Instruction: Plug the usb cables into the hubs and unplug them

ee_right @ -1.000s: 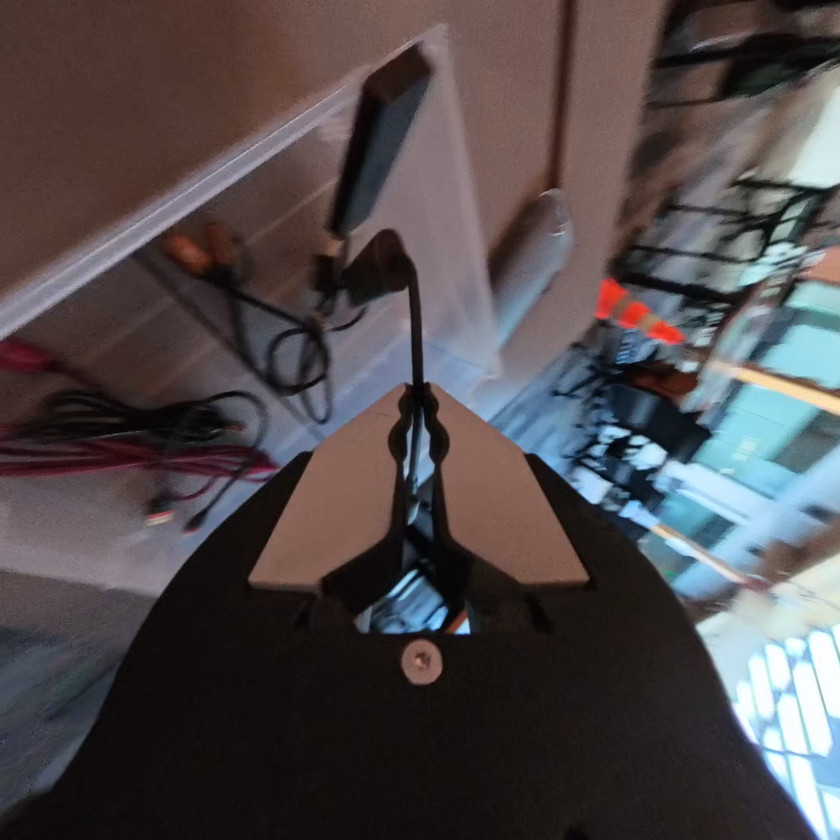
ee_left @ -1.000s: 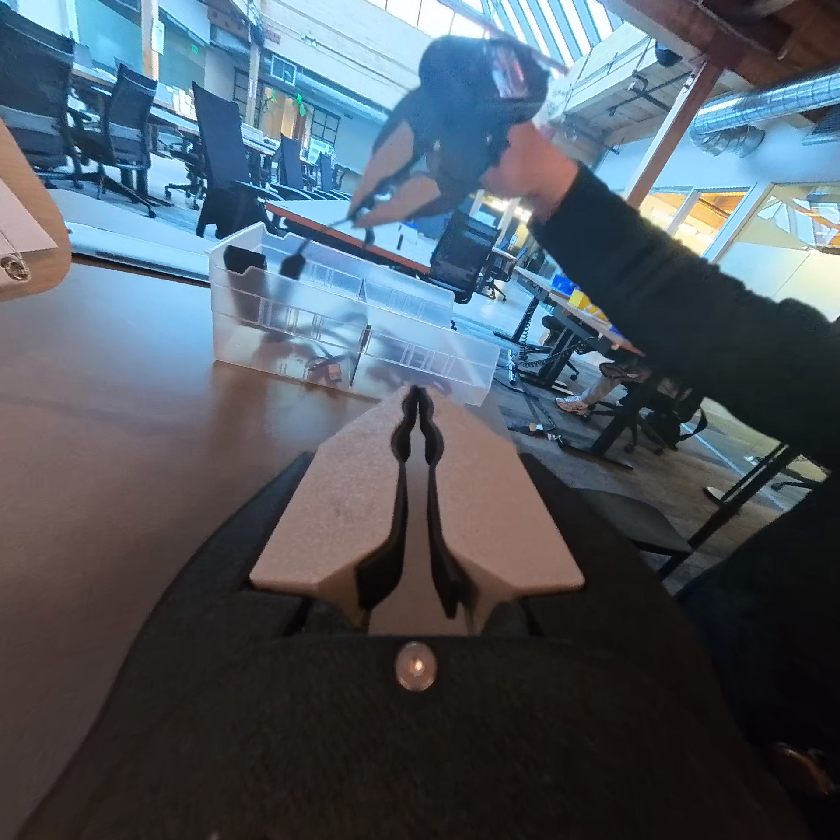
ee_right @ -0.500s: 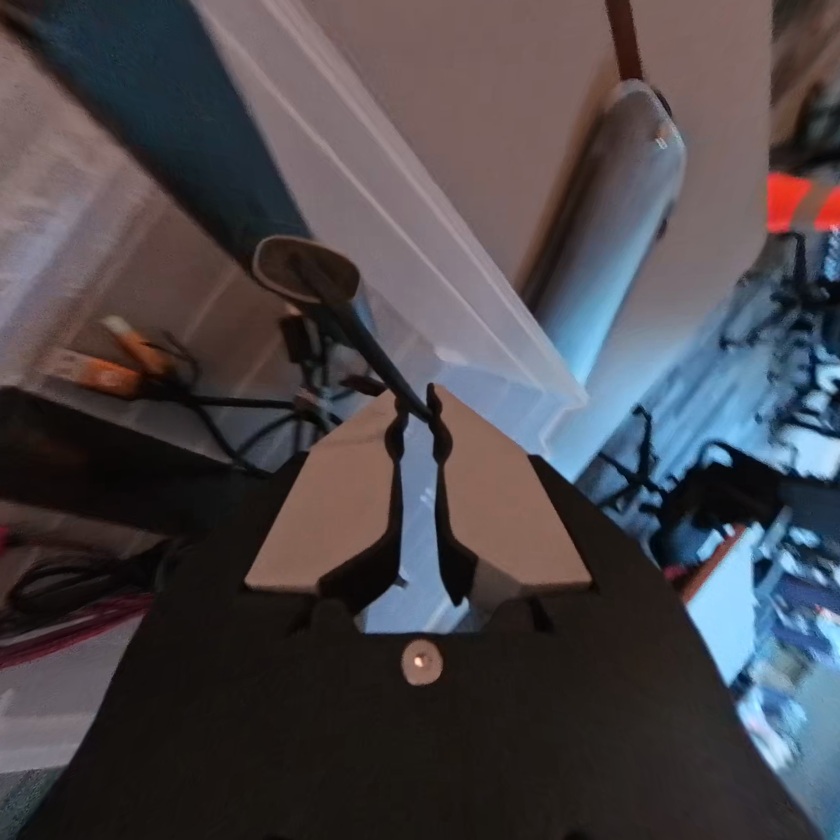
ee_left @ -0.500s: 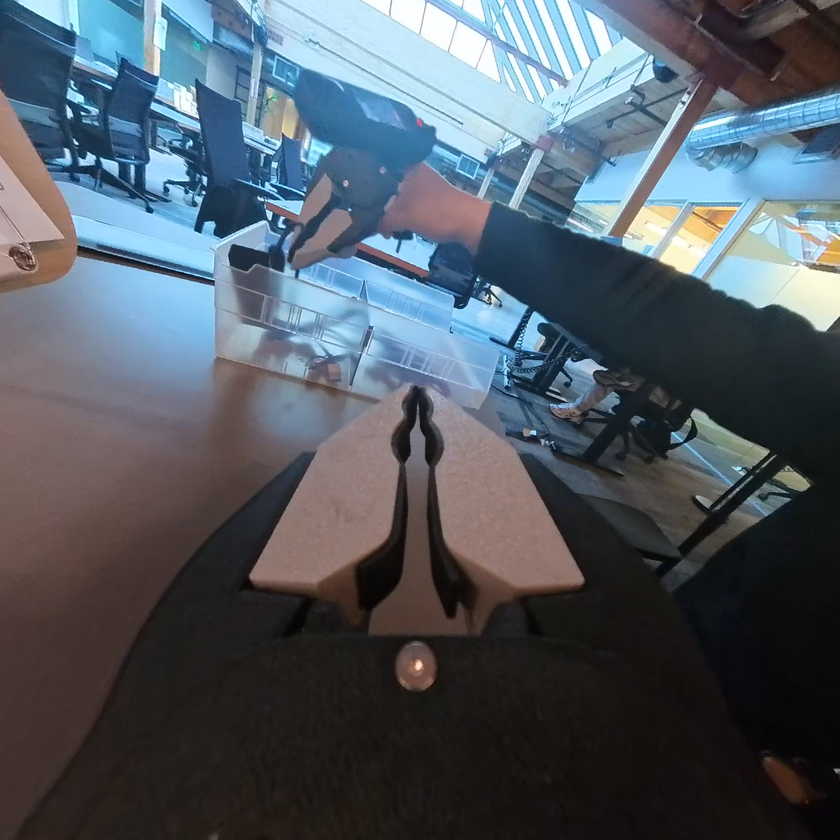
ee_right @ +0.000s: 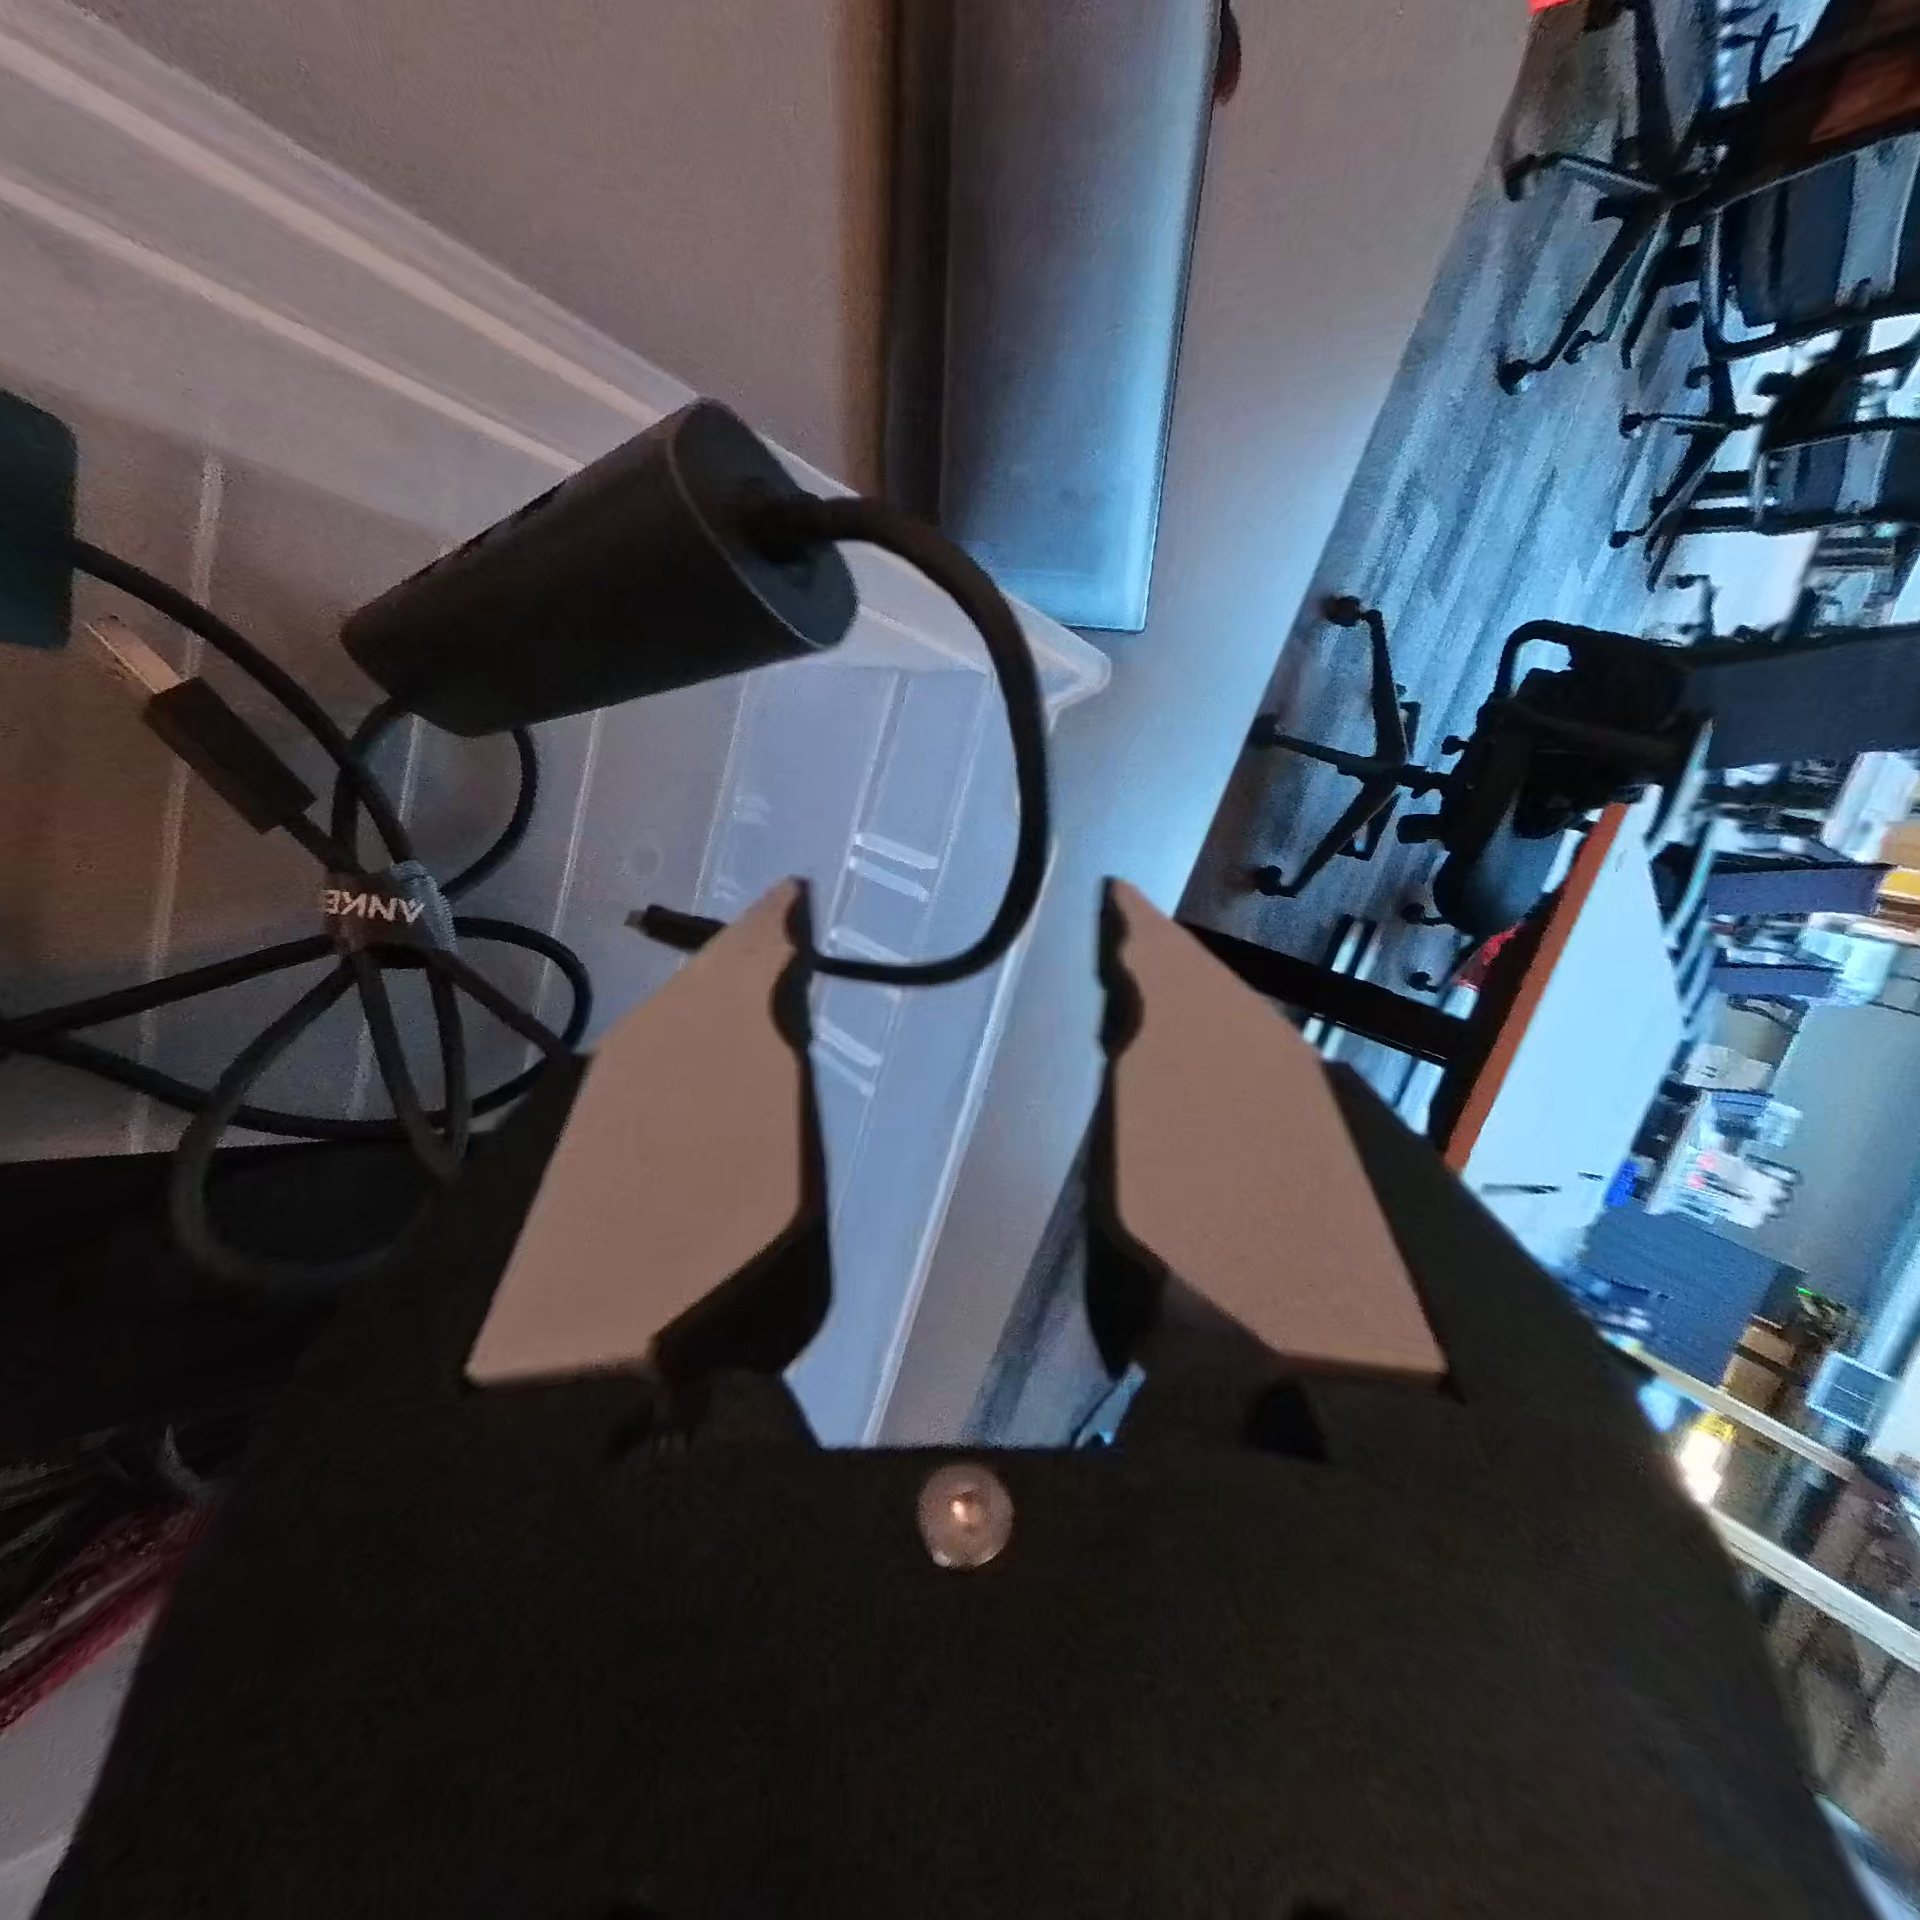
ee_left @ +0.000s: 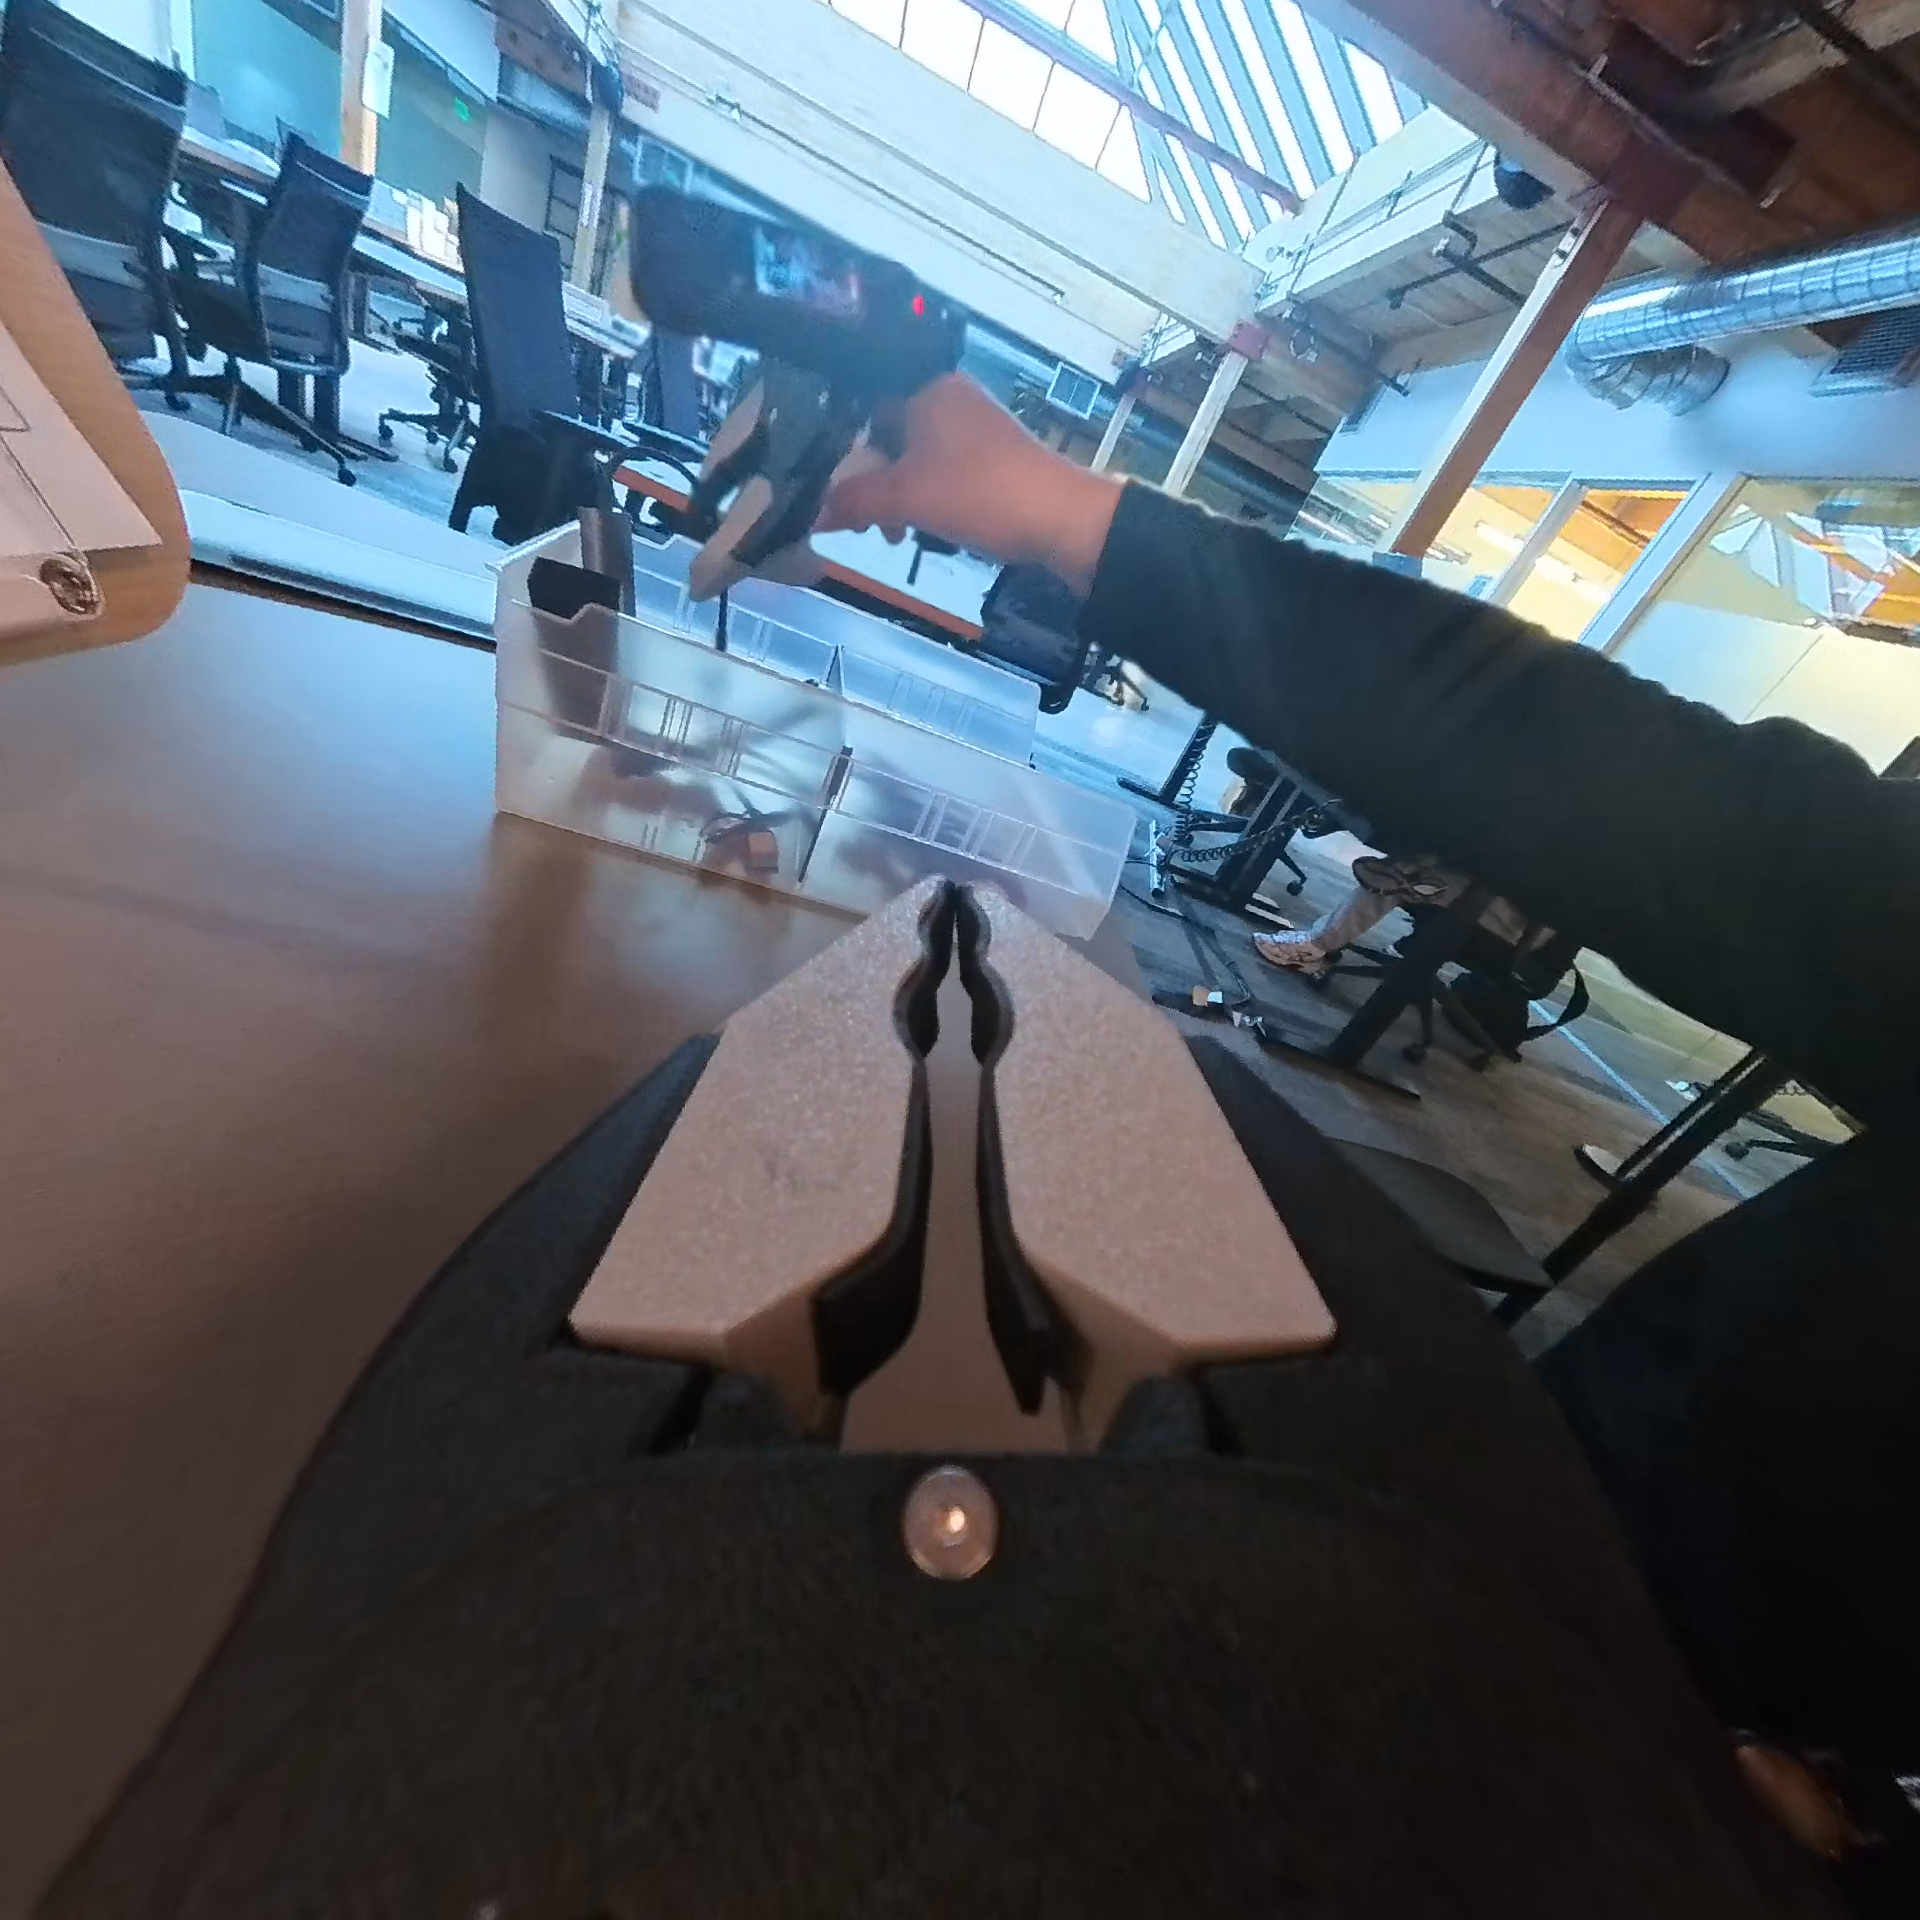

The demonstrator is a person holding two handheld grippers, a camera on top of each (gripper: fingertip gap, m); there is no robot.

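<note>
Our left gripper point(ee_left: 951, 894) rests low over the brown table point(ee_left: 260, 935), jaws pressed together on nothing. Beyond it, our right gripper point(ee_right: 951, 904) hangs over the clear bin point(ee_left: 665, 717) with jaws spread and empty. Just ahead, the dark hub point(ee_right: 613, 603) leans on the bin's wall, its cable point(ee_right: 1008, 769) looping between our fingertips.
</note>
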